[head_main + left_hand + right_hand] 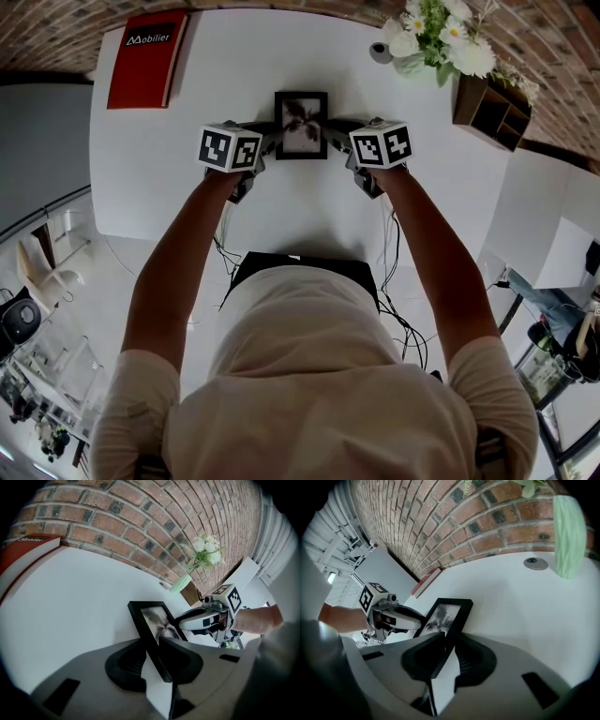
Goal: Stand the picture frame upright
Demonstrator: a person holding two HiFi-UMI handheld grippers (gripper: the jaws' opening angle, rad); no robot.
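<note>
**pixel_pete:** Containers first. You've got a pale green vase at the far right of the white table, stuffed with white flowers. Just right of it there's a wooden box with open compartments, but they're too dark for me to see what's in them. The red book is way over at the far left corner, well apart from everything.

**gripfan:** Yep, and your picture frame is mid-table, a bit toward the far side, right between your two hands. It's tipped back with the photo facing up at you. I can't tell if its bottom edge is resting on the table.

**pixel_pete:** What about the tongs?

**gripfan:** Your left gripper has the frame's left edge between its jaws. They're spread about as wide as the black moulding is thick, and the pads sit against it front and back. Your right gripper is doing the same on the frame's right edge, clamped on it, with a strip of table showing below the corner. So you're pinching it from both sides, with both grippers angled down at it.
</note>
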